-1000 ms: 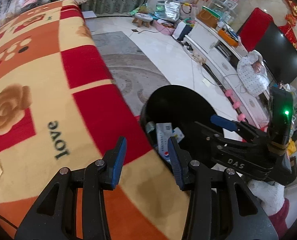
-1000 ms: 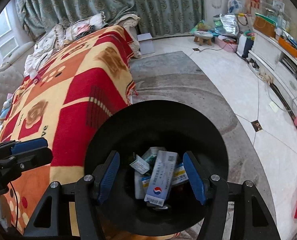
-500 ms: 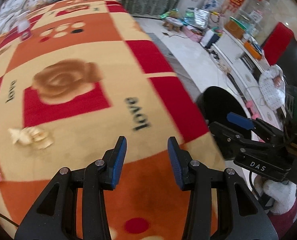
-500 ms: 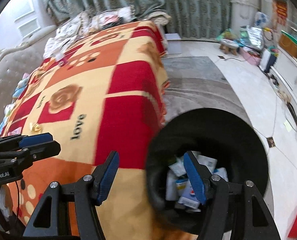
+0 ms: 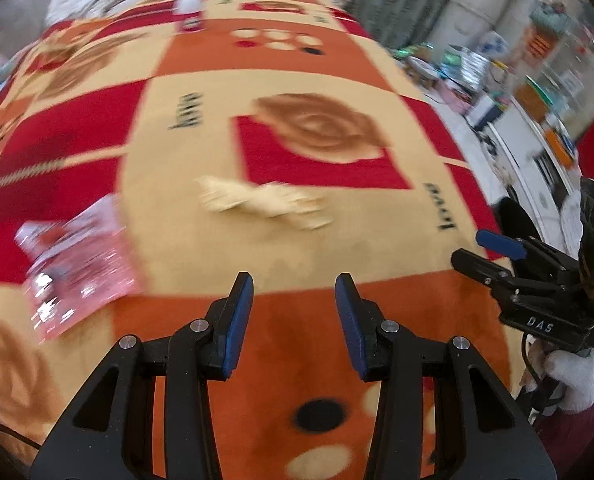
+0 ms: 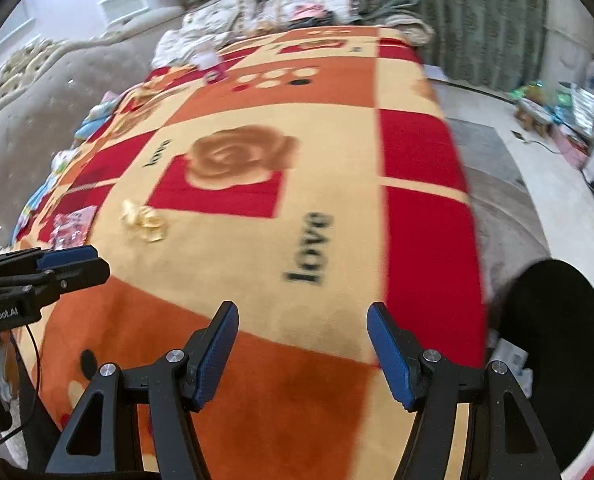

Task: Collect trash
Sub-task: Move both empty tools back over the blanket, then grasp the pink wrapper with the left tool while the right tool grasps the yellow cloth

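Blur over most of the left wrist view, softening edges on the patterned blanket. Left tool hovering over an orange patch, jaws parted, nothing between the blue pads. Crumpled yellowish wrapper lying ahead of it on the cream band, shape smeared and hard to read. Pink packet further left, print illegible. Right tool likewise parted and empty, above the blanket near the word "love". Black bin on the floor beside the bed edge, cut off by the lens rim and partly hidden behind the right finger; only a scrap of pale packaging visible inside. Small bottle far back on the blanket, too blurred to identify.
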`<control>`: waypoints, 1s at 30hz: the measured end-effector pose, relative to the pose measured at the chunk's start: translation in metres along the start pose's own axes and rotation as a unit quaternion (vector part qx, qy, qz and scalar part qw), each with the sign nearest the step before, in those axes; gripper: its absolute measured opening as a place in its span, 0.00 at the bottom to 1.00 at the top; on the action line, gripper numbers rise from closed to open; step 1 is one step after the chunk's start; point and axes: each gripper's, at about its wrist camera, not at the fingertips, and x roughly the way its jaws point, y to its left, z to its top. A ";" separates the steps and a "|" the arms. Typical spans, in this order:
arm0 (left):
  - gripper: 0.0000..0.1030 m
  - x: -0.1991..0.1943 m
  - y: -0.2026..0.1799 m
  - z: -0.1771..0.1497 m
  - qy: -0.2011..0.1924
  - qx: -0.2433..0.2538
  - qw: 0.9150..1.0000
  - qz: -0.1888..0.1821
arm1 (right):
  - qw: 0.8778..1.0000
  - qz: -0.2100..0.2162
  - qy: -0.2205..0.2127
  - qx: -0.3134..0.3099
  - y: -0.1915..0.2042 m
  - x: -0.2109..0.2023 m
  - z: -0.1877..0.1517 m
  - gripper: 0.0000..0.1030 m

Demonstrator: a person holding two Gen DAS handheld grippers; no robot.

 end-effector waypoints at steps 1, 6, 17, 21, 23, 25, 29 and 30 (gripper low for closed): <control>0.40 -0.005 0.011 -0.004 -0.002 -0.011 1.000 0.003 | 1.000 0.004 0.001 -0.003 0.005 0.002 0.001 0.62; 0.40 -0.029 0.068 -0.029 -0.008 -0.062 0.997 0.035 | 0.999 0.033 0.009 -0.038 0.041 0.018 0.014 0.63; 0.40 -0.021 0.132 -0.036 0.008 -0.093 0.995 0.044 | 0.991 0.054 0.022 -0.120 0.115 0.065 0.053 0.65; 0.40 -0.013 0.147 -0.014 -0.003 -0.112 0.993 0.030 | 0.989 0.048 0.026 -0.141 0.127 0.079 0.065 0.65; 0.40 -0.012 0.153 -0.007 -0.011 -0.124 0.992 0.006 | 0.988 0.046 0.023 -0.149 0.132 0.085 0.069 0.65; 0.43 -0.012 0.156 -0.002 -0.015 -0.138 0.990 -0.020 | 0.987 0.043 0.023 -0.155 0.135 0.091 0.071 0.65; 0.56 -0.014 0.163 0.001 -0.038 -0.167 0.983 -0.069 | 0.985 0.037 0.017 -0.166 0.141 0.099 0.072 0.65; 0.57 -0.014 0.166 0.003 -0.042 -0.176 0.981 -0.073 | 0.985 0.036 0.016 -0.169 0.142 0.100 0.073 0.65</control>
